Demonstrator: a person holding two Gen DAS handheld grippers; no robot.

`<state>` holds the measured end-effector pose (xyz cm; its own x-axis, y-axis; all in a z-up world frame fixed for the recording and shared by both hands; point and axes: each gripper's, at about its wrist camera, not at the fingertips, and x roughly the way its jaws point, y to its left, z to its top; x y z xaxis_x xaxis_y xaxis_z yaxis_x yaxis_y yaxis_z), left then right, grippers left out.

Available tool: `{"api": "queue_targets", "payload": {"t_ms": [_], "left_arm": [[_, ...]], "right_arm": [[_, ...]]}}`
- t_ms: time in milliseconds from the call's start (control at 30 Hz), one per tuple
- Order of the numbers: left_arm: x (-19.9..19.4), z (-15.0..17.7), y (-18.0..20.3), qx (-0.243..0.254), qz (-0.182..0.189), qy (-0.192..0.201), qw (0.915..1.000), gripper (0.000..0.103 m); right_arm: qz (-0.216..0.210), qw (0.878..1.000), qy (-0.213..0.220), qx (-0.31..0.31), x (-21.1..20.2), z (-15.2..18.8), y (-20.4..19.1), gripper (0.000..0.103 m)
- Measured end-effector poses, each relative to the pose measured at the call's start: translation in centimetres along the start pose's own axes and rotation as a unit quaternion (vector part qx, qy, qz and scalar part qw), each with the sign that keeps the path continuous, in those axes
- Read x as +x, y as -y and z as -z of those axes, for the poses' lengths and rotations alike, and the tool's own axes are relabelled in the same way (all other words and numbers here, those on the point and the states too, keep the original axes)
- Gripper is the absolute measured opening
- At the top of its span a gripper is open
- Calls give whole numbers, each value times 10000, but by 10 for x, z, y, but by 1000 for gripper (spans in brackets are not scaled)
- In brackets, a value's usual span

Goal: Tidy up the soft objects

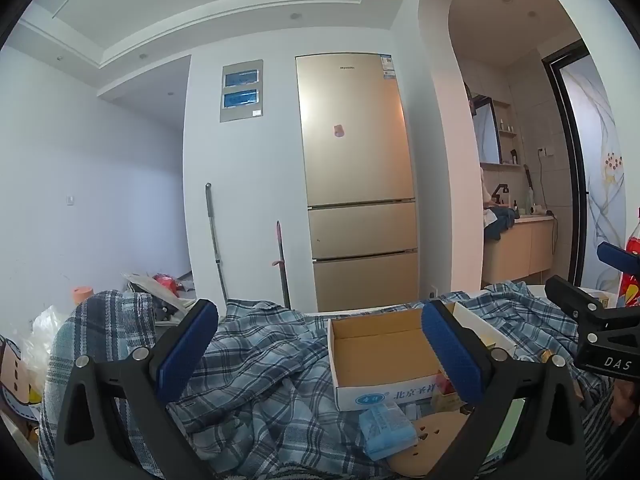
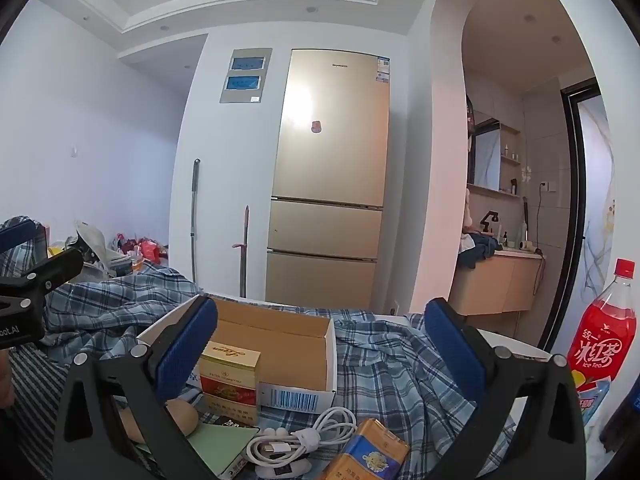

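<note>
Left gripper (image 1: 320, 344): jaws spread wide, nothing between the blue pads; it hangs above the crumpled cloth and the box.
Right gripper (image 2: 322, 346): jaws just as wide apart, holding nothing — it hangs over the box and the small clutter in front of it.
Plaid shirt (image 1: 256, 364): blue and white checked cloth, rumpled, spread over the table under and around the box; in the right wrist view it (image 2: 396, 364) bunches up on both sides of the box.
Cardboard box (image 1: 380, 356): open at the top, brown inside, white outside with blue print, sitting on the cloth; the part of its floor in view is bare.
Cigarette pack (image 2: 229, 380): gold and red, upright, touching the front wall of the box (image 2: 280, 344).
White cable (image 2: 304, 436): coiled and tied, lying on the cloth just in front of the box.
Blue-and-gold pack (image 2: 370, 454): flat, beside the cable.
Tissue packet (image 1: 386, 426): light blue, just in front of the box.
Iced tea bottle (image 2: 604, 332): red, upright, at the far right.
Fridge (image 1: 356, 184): gold, against the back wall.
</note>
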<state>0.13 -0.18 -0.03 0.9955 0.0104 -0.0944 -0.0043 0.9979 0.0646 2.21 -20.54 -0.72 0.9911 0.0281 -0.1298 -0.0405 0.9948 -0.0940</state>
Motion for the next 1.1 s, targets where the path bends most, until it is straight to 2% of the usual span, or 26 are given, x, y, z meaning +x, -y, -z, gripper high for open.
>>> {"api": "queue_targets", "payload": {"t_ms": [200, 467, 667, 1100], "left_arm": [[1, 1, -1, -9, -2, -14, 10000, 103], [-5, -2, 2, 69, -21, 151, 9999, 103], [-11, -1, 3, 72, 107, 248, 9996, 103], [-11, 0, 6, 106, 105, 221, 9996, 103]], "right_arm": [[4, 10000, 41, -50, -3, 1, -3, 103], [-7, 9999, -137, 83, 2, 3, 1, 103], [4, 9999, -127, 58, 1, 2, 0, 103], [-15, 9999, -136, 51, 1, 2, 1, 103]]}}
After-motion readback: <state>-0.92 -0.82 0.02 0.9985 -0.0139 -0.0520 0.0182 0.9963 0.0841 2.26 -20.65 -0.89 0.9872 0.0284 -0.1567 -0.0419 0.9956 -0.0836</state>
